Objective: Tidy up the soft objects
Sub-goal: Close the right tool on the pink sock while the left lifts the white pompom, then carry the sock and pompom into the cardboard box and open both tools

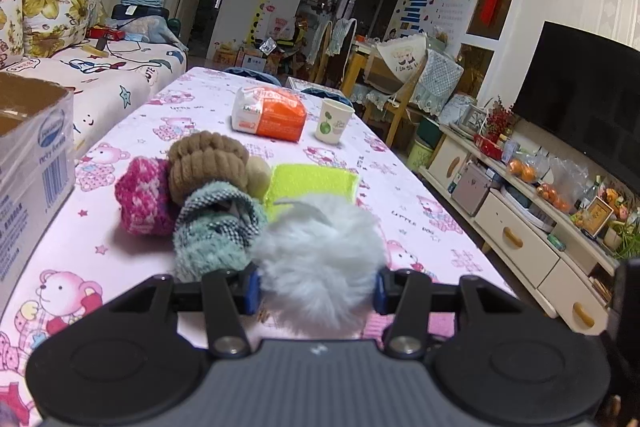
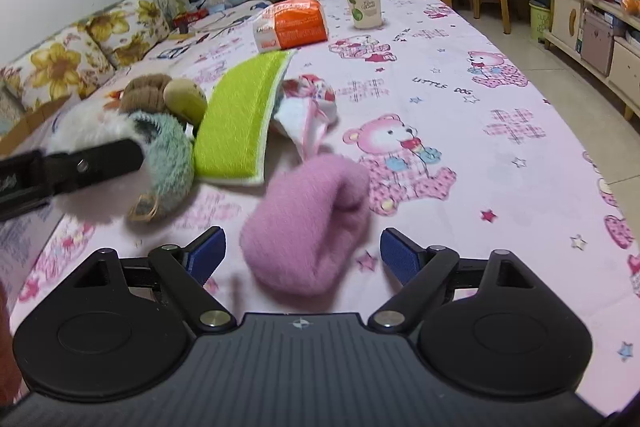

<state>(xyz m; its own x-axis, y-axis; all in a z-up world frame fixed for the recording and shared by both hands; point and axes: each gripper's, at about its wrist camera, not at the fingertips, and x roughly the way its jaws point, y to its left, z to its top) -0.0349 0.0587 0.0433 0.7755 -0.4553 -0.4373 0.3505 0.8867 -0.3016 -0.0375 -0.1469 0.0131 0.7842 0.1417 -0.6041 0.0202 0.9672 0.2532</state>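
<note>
My left gripper (image 1: 316,291) is shut on a white fluffy ball (image 1: 320,259), held over the table's near edge. Just beyond it lie a teal scrunchie (image 1: 218,231), a brown corduroy scrunchie (image 1: 204,163), a pink knit piece (image 1: 144,195) and a green cloth (image 1: 312,187). My right gripper (image 2: 304,255) is open, with its blue pads set wide apart. A blurred pink soft roll (image 2: 308,223) sits between them on the tablecloth, touching neither pad. In the right wrist view one black finger (image 2: 100,161) of the left gripper crosses the white ball (image 2: 84,123). A red-and-white floral cloth (image 2: 308,107) lies beside the green cloth (image 2: 236,115).
An open cardboard box (image 1: 32,167) stands at the table's left edge. An orange tissue pack (image 1: 268,111) and a paper cup (image 1: 334,121) stand at the far end. A sofa (image 1: 100,83) runs along the left, and a TV cabinet (image 1: 520,227) along the right.
</note>
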